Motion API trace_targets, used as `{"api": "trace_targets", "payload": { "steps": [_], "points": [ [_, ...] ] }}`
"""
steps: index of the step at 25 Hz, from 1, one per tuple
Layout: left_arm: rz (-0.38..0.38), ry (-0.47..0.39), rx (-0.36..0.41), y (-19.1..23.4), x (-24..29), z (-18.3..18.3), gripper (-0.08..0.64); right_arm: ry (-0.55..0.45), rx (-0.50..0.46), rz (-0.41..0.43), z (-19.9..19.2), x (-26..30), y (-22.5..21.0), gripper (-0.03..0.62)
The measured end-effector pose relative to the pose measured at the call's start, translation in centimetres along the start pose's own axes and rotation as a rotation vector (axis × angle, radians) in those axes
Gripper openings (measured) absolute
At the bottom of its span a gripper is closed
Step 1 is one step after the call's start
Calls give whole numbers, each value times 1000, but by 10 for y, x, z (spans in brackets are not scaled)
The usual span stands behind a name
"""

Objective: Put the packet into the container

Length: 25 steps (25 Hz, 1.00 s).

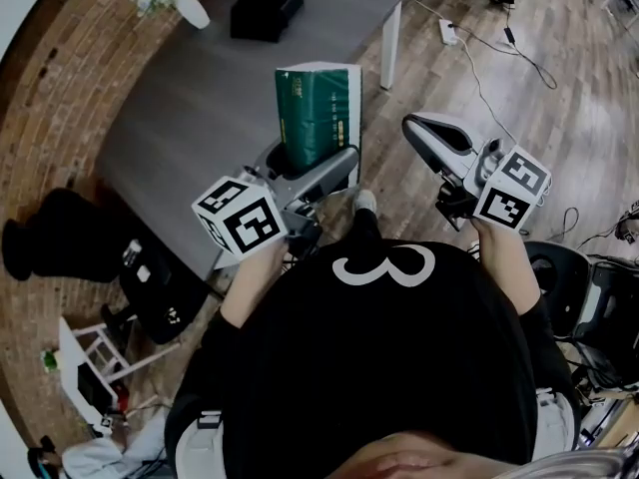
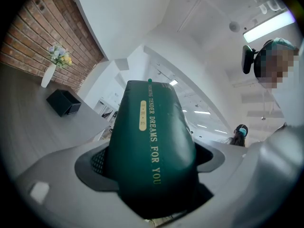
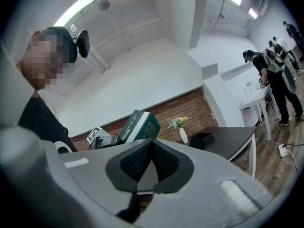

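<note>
My left gripper (image 1: 315, 168) is shut on a dark green packet (image 1: 318, 113) with a white side and holds it upright over the near edge of the grey table (image 1: 180, 118). In the left gripper view the packet (image 2: 152, 141) fills the space between the jaws, with gold print on it. A black open container (image 1: 266, 12) sits at the table's far end, well beyond the packet; it also shows as the black container (image 2: 64, 102) in the left gripper view. My right gripper (image 1: 429, 128) hovers to the right of the table, its pads (image 3: 164, 160) pressed together on nothing.
A white vase of flowers (image 1: 190, 8) stands left of the container by the brick wall. A power strip with cables (image 1: 448, 31) lies on the wooden floor past the table leg (image 1: 390, 56). A black bag (image 1: 60, 233) sits on the floor at left. People (image 3: 275, 80) stand far right.
</note>
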<state>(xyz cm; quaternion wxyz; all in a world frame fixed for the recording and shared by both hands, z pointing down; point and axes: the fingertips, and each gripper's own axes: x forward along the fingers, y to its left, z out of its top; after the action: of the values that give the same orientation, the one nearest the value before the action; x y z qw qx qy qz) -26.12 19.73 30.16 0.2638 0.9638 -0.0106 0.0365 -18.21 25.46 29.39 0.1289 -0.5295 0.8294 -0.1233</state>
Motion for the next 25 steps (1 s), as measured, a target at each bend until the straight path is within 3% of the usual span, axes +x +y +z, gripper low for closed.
{"api": "trace_targets", "payload": {
  "steps": [9, 15, 25],
  "points": [
    [-19, 21, -42, 91, 77, 48, 477, 22, 43, -48, 20, 60, -109, 2],
    [8, 13, -58, 167, 117, 97, 477, 58, 47, -52, 47, 126, -183, 2],
    [8, 19, -31, 208, 172, 130, 477, 24, 65, -51, 69, 147, -251, 2]
  ]
}}
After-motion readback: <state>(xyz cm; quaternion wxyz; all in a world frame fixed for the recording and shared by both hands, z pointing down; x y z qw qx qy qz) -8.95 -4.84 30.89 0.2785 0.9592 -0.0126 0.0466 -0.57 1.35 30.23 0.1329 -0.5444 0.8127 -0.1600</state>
